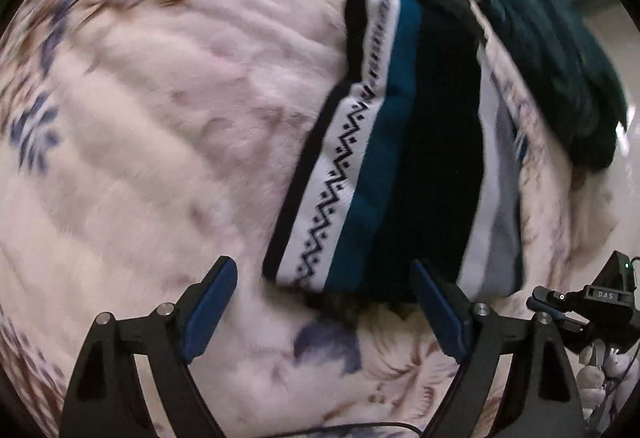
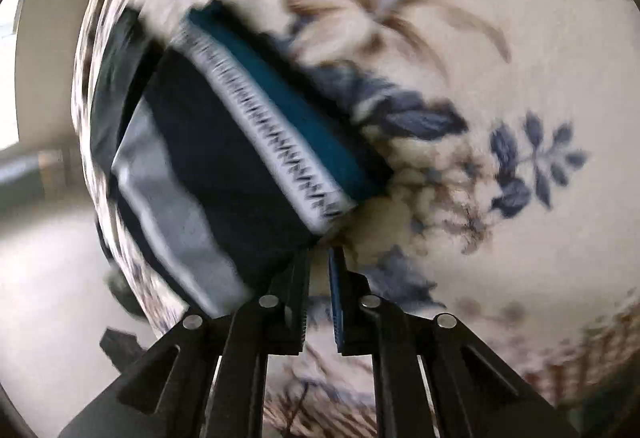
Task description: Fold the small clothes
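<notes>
A small folded garment point(image 1: 400, 158) with black, teal, white zigzag and grey bands lies on a fluffy cream blanket with blue and brown flowers point(image 1: 160, 118). My left gripper point(image 1: 324, 274) is open and empty, its fingers standing just short of the garment's near edge. In the right wrist view the same garment point(image 2: 224, 166) lies ahead and to the left. My right gripper point(image 2: 320, 258) is nearly closed with a narrow gap, nothing between the fingers, its tips at the garment's near corner.
A dark teal fuzzy cloth point(image 1: 552, 50) lies at the blanket's far right edge. The other gripper's body point(image 1: 592, 302) shows at the lower right of the left wrist view. Pale floor point(image 2: 48, 270) lies beyond the blanket's left edge.
</notes>
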The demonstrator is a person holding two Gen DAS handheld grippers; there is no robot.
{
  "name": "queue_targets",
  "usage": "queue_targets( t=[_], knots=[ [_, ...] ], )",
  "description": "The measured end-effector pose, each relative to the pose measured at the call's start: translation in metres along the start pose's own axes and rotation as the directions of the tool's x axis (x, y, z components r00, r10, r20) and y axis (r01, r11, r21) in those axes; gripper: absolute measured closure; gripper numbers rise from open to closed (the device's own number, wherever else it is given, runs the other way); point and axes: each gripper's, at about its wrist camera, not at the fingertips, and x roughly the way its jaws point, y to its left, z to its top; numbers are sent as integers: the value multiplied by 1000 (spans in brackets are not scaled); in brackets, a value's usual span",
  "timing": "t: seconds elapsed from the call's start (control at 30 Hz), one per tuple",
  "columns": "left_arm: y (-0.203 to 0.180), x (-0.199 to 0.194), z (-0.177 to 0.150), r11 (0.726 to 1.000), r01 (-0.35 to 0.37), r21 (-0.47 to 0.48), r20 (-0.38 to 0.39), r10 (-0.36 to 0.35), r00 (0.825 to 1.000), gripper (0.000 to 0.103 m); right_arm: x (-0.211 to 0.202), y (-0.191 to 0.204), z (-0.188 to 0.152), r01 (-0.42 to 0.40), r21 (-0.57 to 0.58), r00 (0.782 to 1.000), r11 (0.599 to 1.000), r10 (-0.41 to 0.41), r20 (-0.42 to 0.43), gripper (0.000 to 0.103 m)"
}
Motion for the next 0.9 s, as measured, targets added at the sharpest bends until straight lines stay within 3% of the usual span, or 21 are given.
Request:
queue_targets(
  t=[0.07, 0.13, 0.23, 0.27, 0.4, 0.5, 0.53, 0.57, 0.6, 0.63, 0.67, 0.7, 0.77, 0.87, 0.9],
  knots=[
    [6, -8, -3, 999, -2, -33, 36, 3, 999, 15, -16, 51, 8, 52, -161, 999, 986, -50, 14, 63],
    [10, -6, -2, 998, -1, -58, 49, 4, 999, 15, -18, 108, 11, 96, -321, 995, 942, -97, 11, 63],
    [16, 1, 7, 997, 4, -72, 69, 1, 998, 15, -3, 190, 20, 95, -492, 995, 865, -98, 19, 57],
    [14, 3, 12, 998, 18, -58, 80, -14, 997, 15, 12, 226, 27, 102, -559, 994, 823, -112, 16, 51],
    [13, 12, 26, 1000, 17, -19, 94, -15, 995, 15, 84, 333, 43, 144, -745, 981, 652, -194, 19, 51],
    [14, 19, 29, 1000, 29, -10, 90, -28, 996, 15, 153, 392, 41, 201, -858, 943, 473, -332, 39, 51],
    [15, 20, 30, 1000, 30, -9, 91, -29, 995, 15, 178, 406, 36, 229, -895, 918, 383, -390, 68, 51],
    [15, 22, 30, 999, 36, -6, 90, -35, 995, 15, 188, 408, 30, 227, -914, 910, 335, -408, 77, 60],
    [15, 23, 31, 999, 38, -6, 88, -38, 995, 15, 197, 414, 27, 223, -930, 908, 294, -409, 88, 91],
    [17, 24, 31, 999, 42, -10, 89, -41, 995, 15, 203, 416, 28, 230, -930, 898, 285, -430, 90, 91],
    [16, 26, 32, 999, 52, -14, 88, -51, 995, 15, 204, 419, 36, 247, -914, 898, 321, -431, 91, 92],
    [16, 28, 31, 998, 61, -15, 87, -59, 994, 15, 203, 420, 44, 256, -897, 901, 360, -425, 87, 102],
    [17, 29, 29, 998, 69, -12, 81, -68, 994, 15, 190, 422, 73, 303, -833, 918, 464, -375, 125, 103],
    [16, 31, 28, 997, 74, -10, 72, -73, 995, 15, 177, 419, 104, 159, -746, 955, 647, -292, -50, 102],
    [21, 28, 28, 997, 73, -14, 71, -72, 995, 15, 174, 422, 105, 110, -742, 959, 661, -266, -95, 102]
  ],
)
